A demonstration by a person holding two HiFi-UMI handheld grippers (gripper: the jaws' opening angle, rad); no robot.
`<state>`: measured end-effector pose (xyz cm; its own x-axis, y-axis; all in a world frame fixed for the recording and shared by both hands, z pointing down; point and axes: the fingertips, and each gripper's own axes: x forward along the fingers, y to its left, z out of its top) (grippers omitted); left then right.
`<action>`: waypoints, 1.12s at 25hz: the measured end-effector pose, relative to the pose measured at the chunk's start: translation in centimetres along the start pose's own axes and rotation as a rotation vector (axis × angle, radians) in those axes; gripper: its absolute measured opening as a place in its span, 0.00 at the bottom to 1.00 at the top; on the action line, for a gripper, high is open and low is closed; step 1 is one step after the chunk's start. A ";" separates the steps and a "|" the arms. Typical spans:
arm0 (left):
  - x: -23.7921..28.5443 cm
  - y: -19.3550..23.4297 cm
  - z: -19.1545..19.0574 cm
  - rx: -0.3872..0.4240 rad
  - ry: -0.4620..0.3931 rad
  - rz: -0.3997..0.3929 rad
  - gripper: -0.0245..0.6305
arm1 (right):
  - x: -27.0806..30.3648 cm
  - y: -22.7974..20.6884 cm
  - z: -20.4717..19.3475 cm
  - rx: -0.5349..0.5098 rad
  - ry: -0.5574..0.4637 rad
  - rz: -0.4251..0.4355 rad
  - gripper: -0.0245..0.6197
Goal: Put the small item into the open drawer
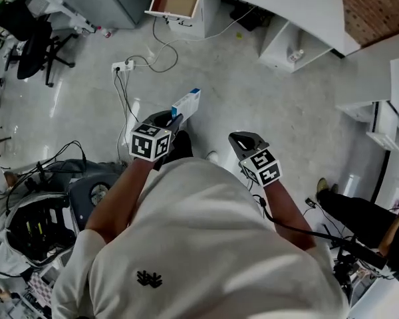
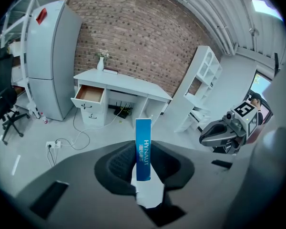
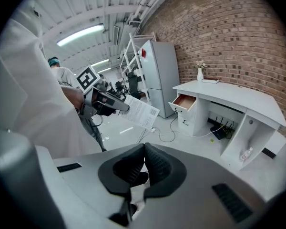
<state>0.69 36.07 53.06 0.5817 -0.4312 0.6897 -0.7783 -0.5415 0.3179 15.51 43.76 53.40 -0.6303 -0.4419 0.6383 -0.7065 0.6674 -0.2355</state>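
Note:
My left gripper (image 2: 142, 173) is shut on a flat blue and white box (image 2: 143, 148), which stands upright between the jaws and points toward the white desk (image 2: 121, 80). The box (image 1: 186, 103) also shows in the head view, sticking out ahead of the left gripper (image 1: 167, 121). The desk's open drawer (image 2: 89, 94) is pulled out at the desk's left end, wood-coloured inside; it sits at the top of the head view as the open drawer (image 1: 175, 2). My right gripper (image 3: 144, 163) is shut with nothing in it, held beside the left one at about the same height.
A grey fridge (image 2: 50, 56) stands left of the desk. A power strip and cables (image 1: 130, 65) lie on the floor between me and the drawer. An office chair (image 1: 36, 45) stands at the left; white shelving (image 2: 200, 87) is at the right. Cluttered equipment (image 1: 40, 224) lies at lower left.

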 end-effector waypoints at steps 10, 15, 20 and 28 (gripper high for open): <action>3.1 11.6 9.3 0.001 -0.013 -0.085 0.18 | 8.5 -4.0 10.6 0.060 0.041 -0.083 0.09; 2.8 18.8 12.6 0.011 -0.015 -0.092 0.18 | 14.8 -4.2 17.1 0.051 0.059 -0.079 0.20; 2.7 25.4 14.6 0.012 -0.012 -0.084 0.18 | 19.8 -4.0 22.0 0.024 0.074 -0.081 0.10; 3.9 31.8 16.7 -0.061 -0.038 -0.031 0.18 | 25.3 -4.5 25.3 -0.009 0.136 -0.010 0.09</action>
<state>-17.87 5.11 55.02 0.6134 -0.4427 0.6541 -0.7721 -0.5105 0.3786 -5.40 14.41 52.12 -0.5735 -0.3637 0.7341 -0.7093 0.6688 -0.2227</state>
